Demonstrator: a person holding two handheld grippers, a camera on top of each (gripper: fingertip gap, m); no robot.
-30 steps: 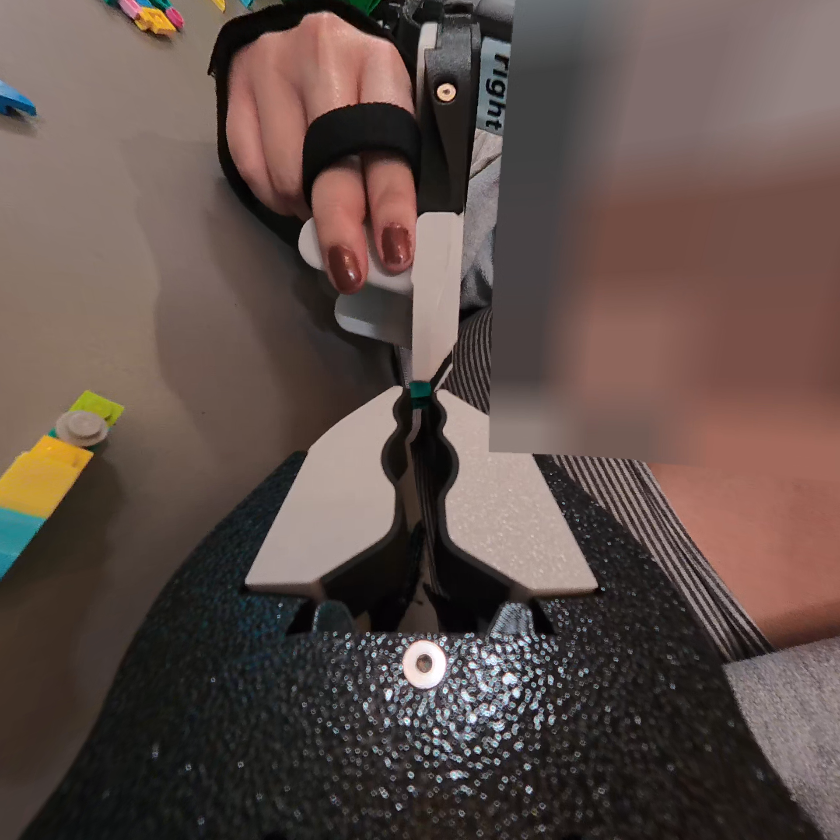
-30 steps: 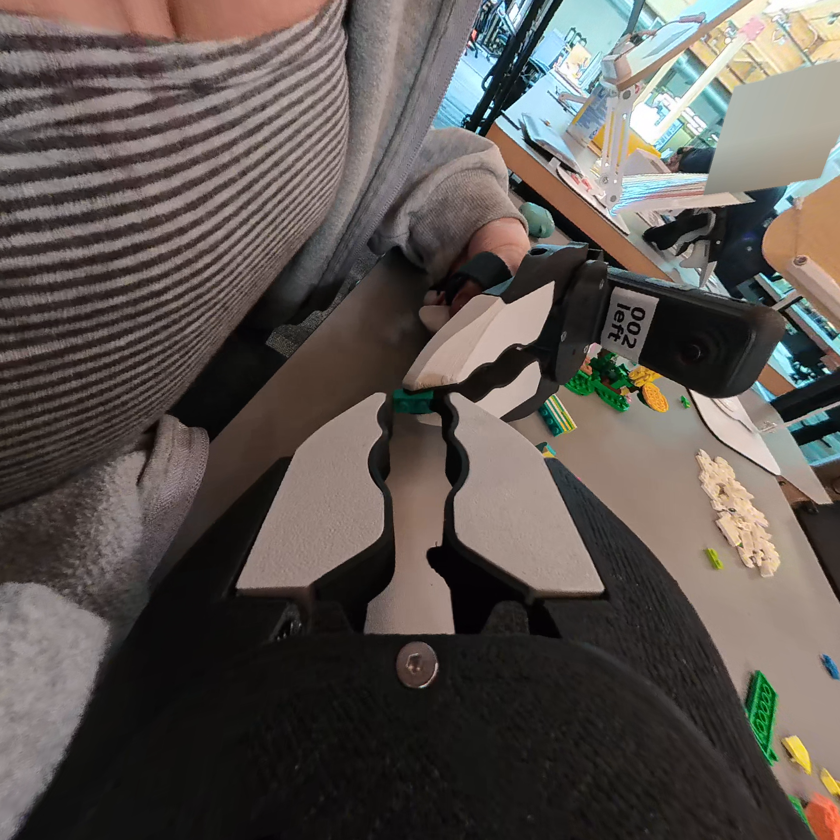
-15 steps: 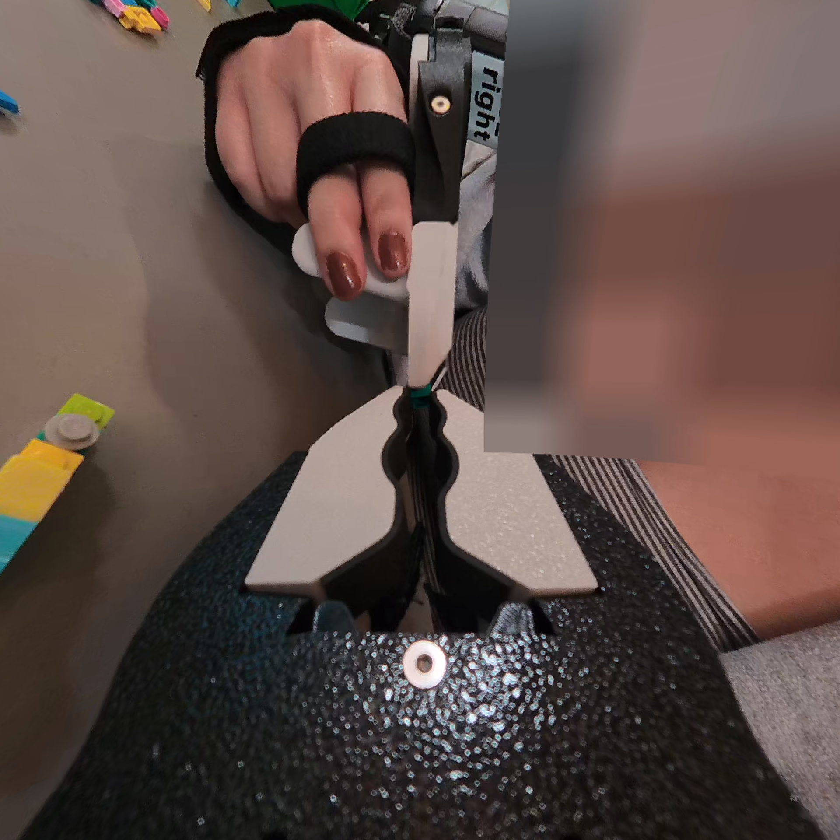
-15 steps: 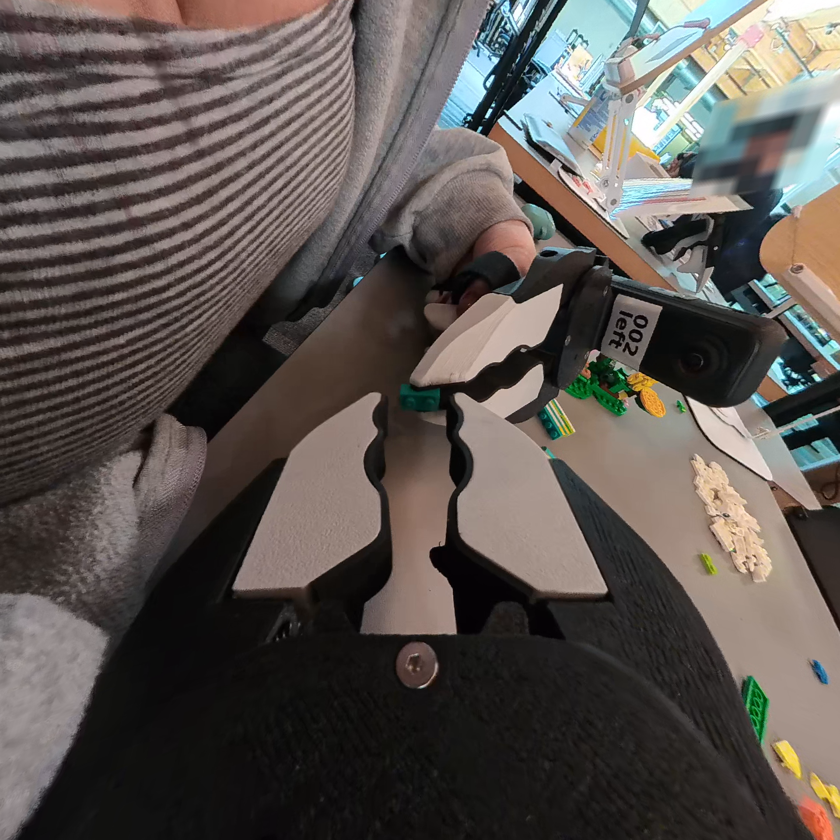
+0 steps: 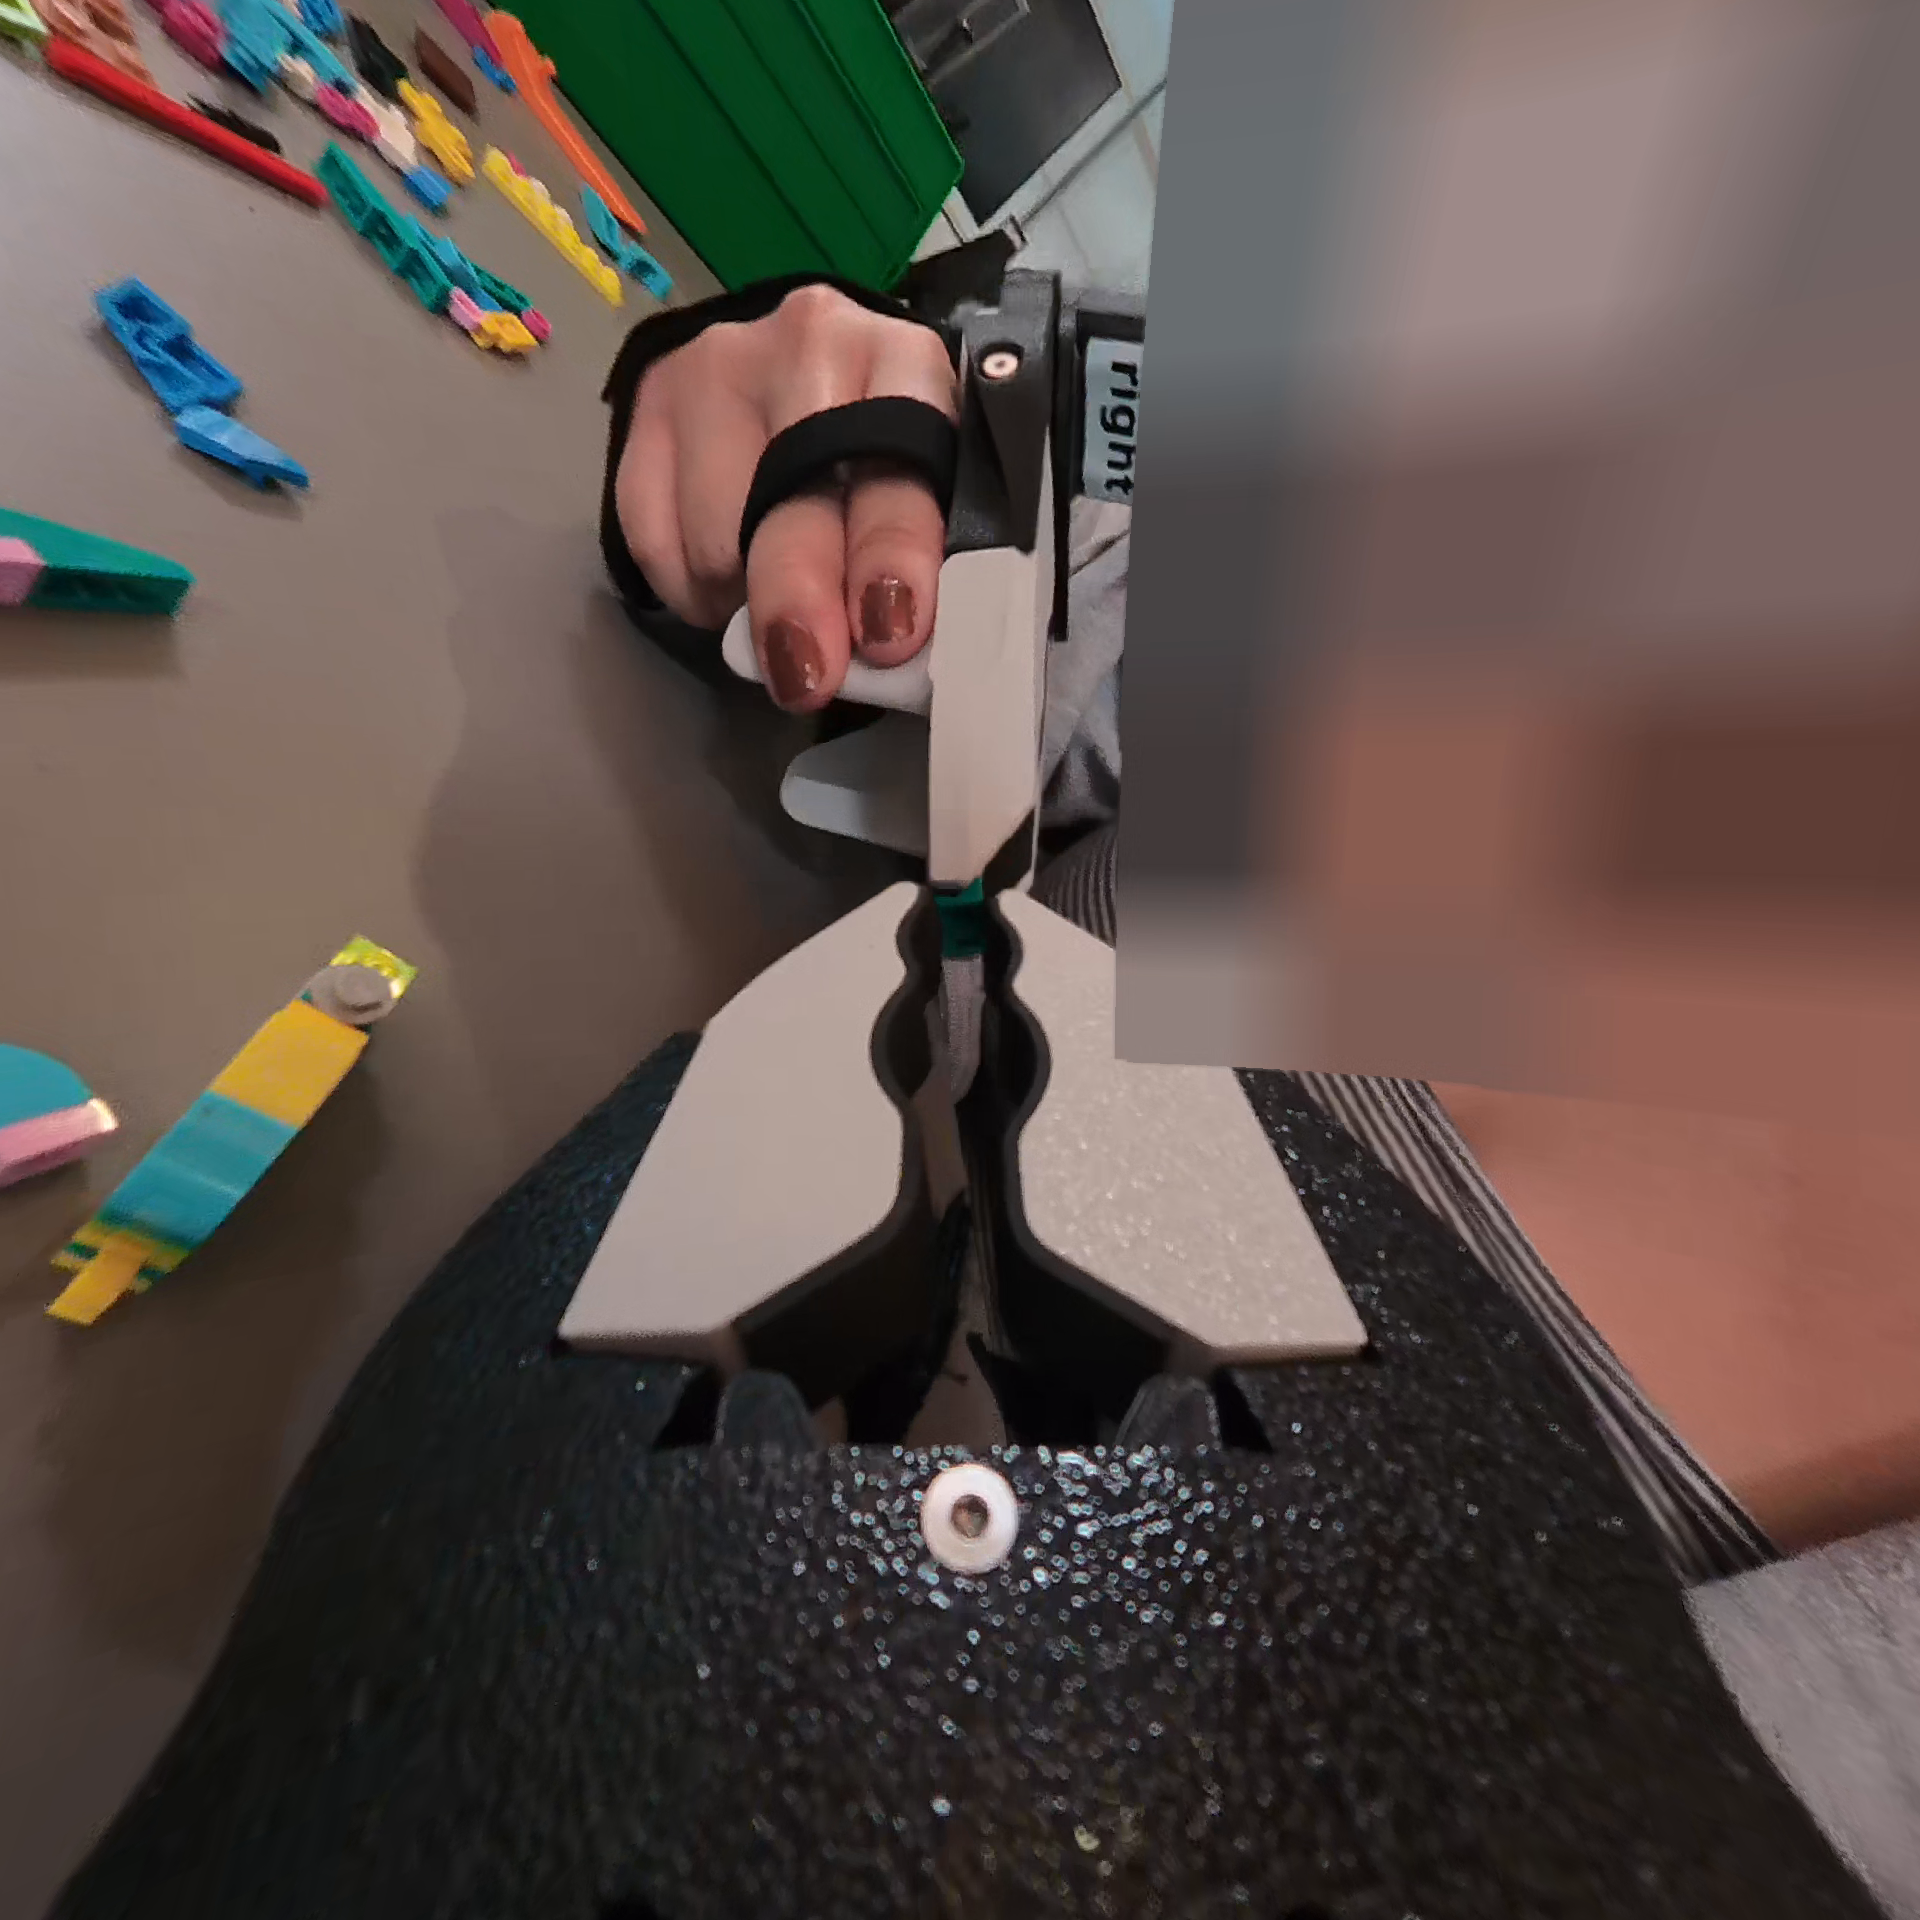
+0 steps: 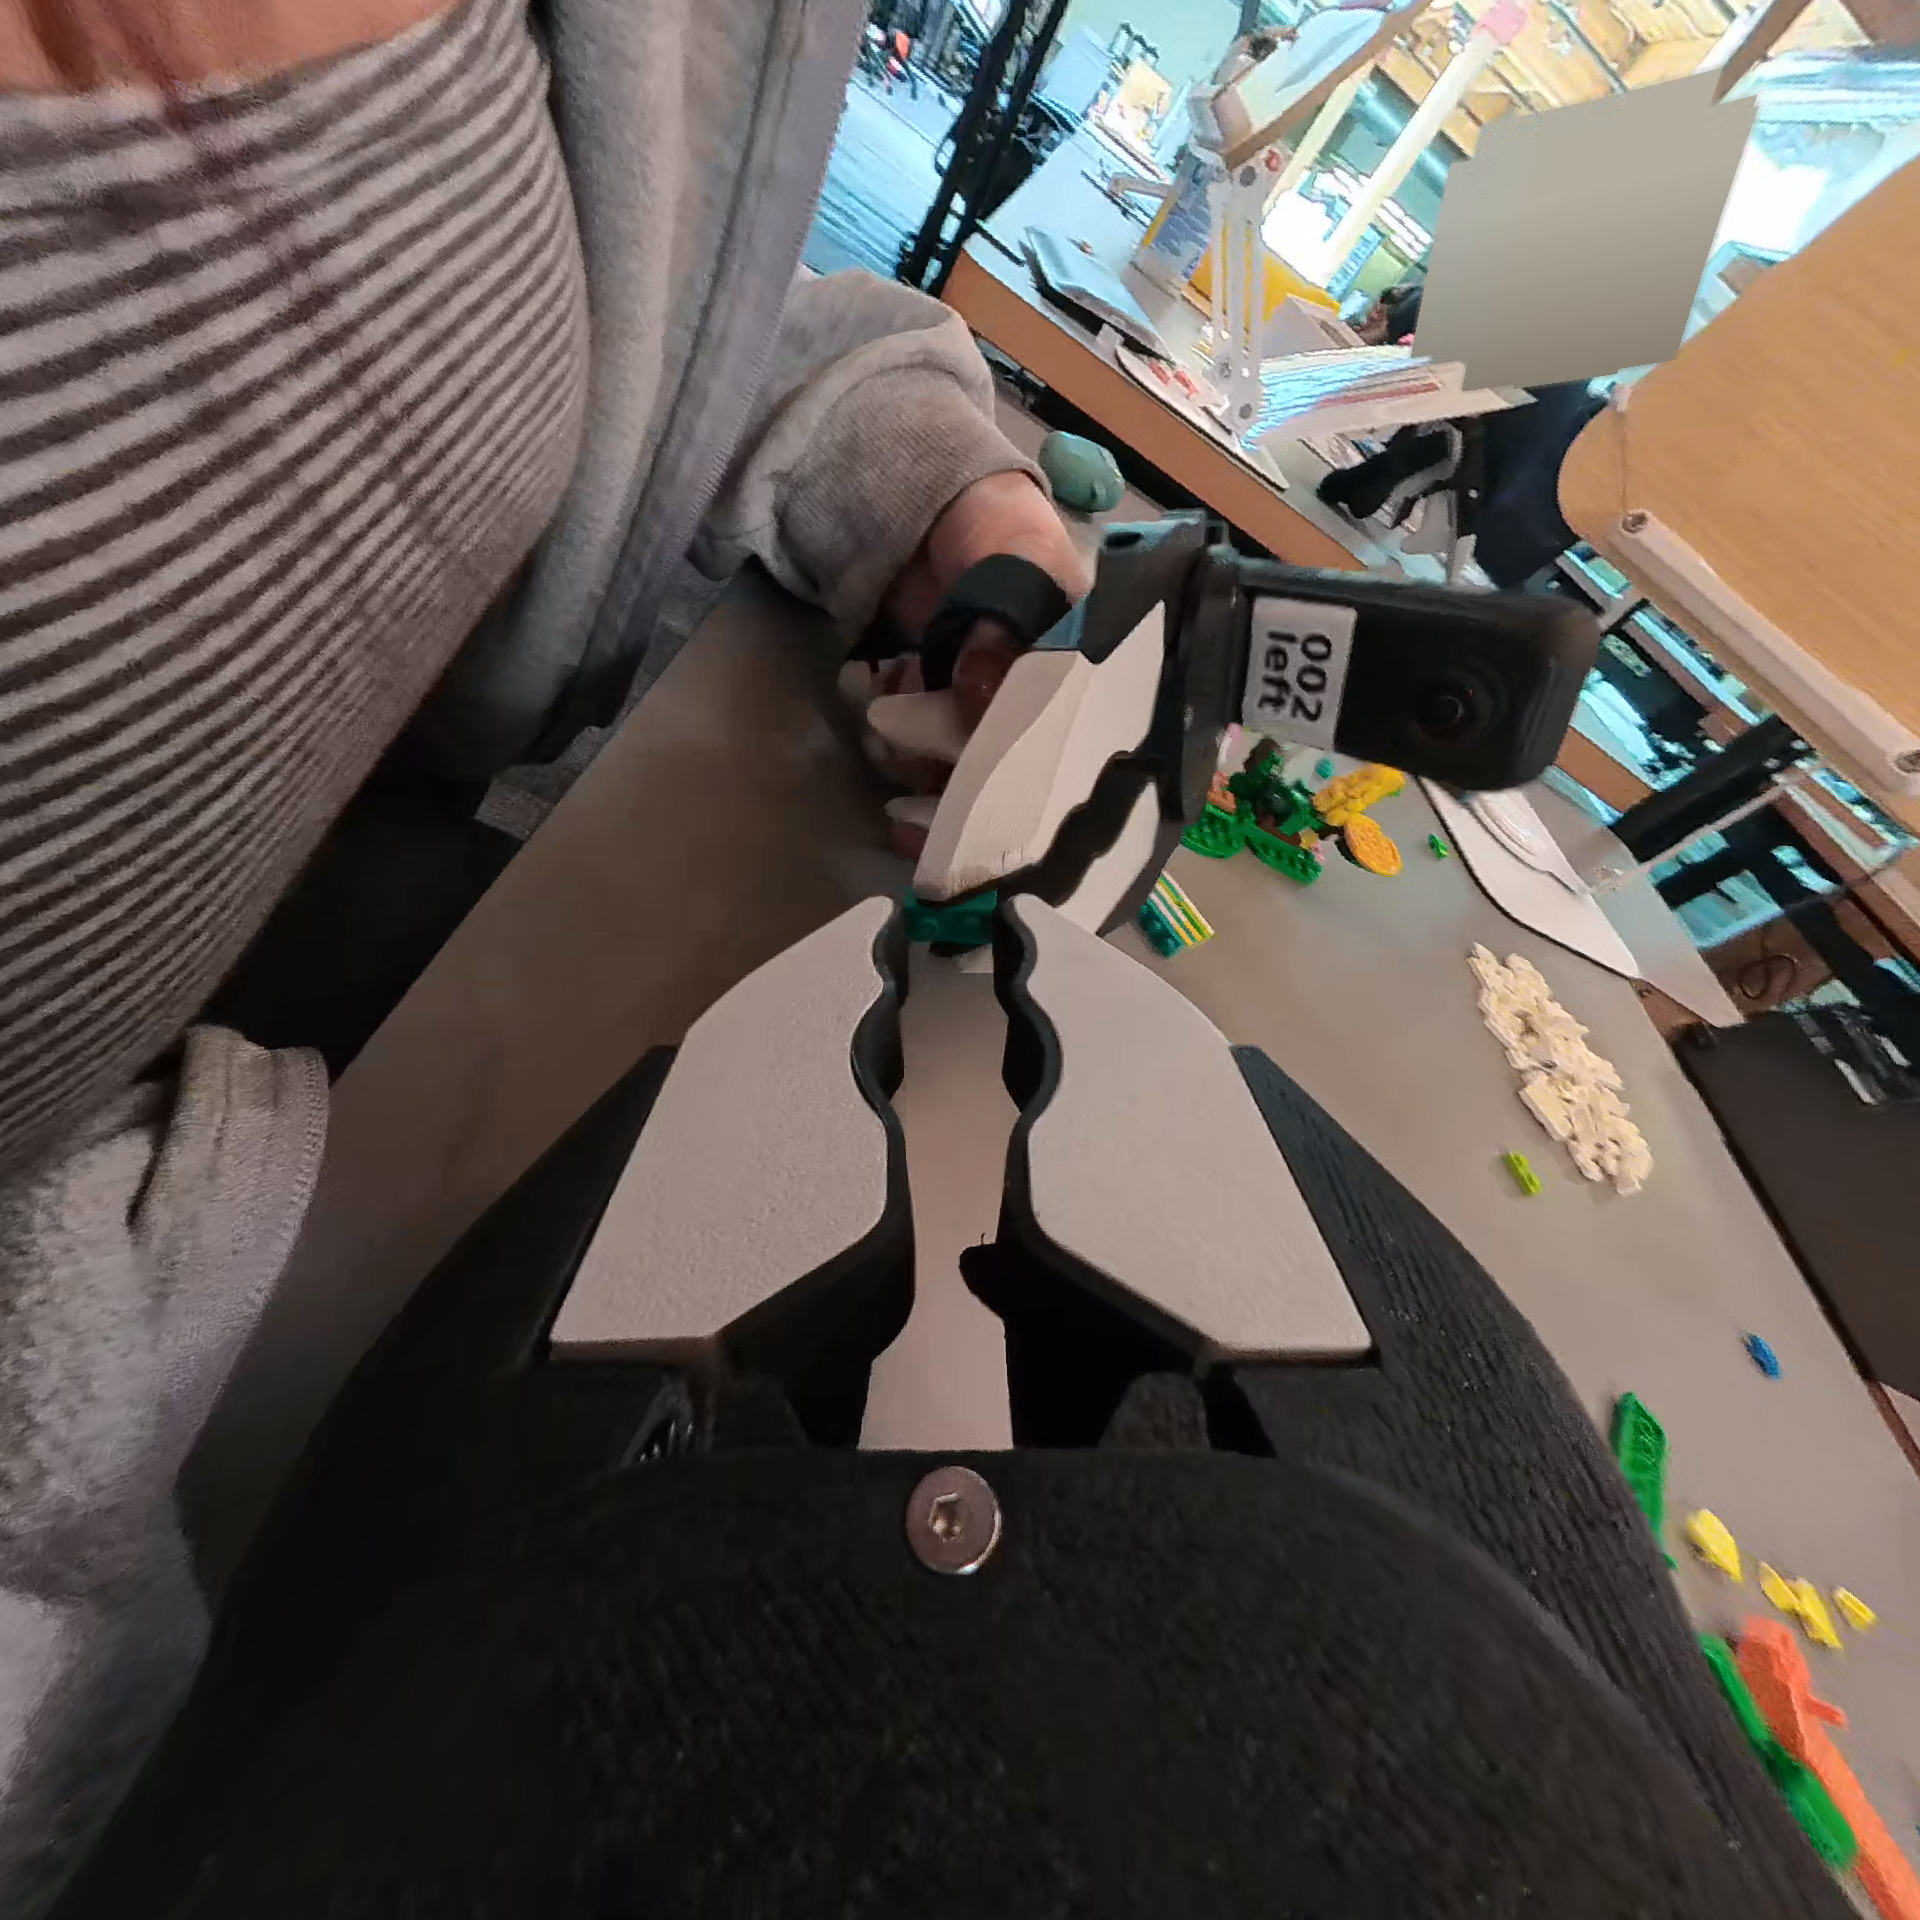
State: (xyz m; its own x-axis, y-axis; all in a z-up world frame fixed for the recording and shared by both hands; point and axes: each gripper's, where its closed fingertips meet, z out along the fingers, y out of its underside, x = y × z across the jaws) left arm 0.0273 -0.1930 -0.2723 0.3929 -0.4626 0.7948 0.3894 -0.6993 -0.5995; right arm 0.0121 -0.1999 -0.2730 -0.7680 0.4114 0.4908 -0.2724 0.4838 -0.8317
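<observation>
A small dark green toy brick (image 6: pixel 948 921) sits above a grey table (image 6: pixel 1351 1039), clamped between the tips of the left gripper (image 5: pixel 958 920) and the right gripper (image 6: pixel 948 920). Both grippers' pads press on it, meeting nose to nose.

A white label (image 5: pixel 1117 426) with black print sits on the right gripper (image 5: pixel 971 878). Another printed sticker (image 6: pixel 1299 675) sits on the left gripper (image 6: pixel 961 883), on its black camera (image 6: pixel 1455 696).

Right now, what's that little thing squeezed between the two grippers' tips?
A small dark green toy brick. The right gripper and left gripper both pinch it; the right wrist view shows it best.
</observation>
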